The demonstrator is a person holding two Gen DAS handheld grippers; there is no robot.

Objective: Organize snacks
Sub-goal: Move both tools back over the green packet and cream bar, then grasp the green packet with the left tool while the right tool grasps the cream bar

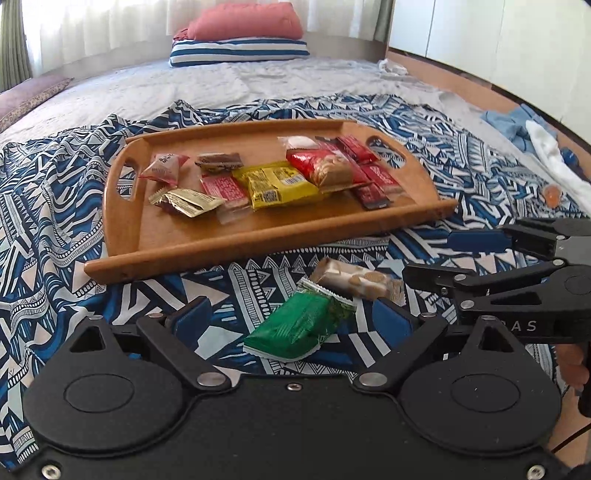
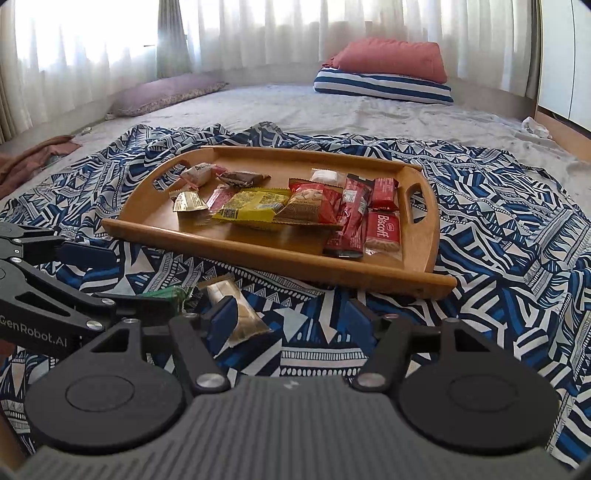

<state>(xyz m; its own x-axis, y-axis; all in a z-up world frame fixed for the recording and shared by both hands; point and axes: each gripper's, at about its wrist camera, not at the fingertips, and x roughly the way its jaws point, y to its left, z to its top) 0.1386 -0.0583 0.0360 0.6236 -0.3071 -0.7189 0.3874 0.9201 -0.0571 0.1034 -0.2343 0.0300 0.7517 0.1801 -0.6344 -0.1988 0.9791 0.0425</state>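
From the left wrist I see the green packet [image 1: 295,326] whole between my spread left gripper [image 1: 295,321]; the right view mostly hides it behind my spread, empty right gripper [image 2: 291,319].

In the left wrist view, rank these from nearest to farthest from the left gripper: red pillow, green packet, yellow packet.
1. Green packet, on the cloth between the left gripper's open fingers.
2. Yellow packet, mid-tray.
3. Red pillow, at the bed's far end.
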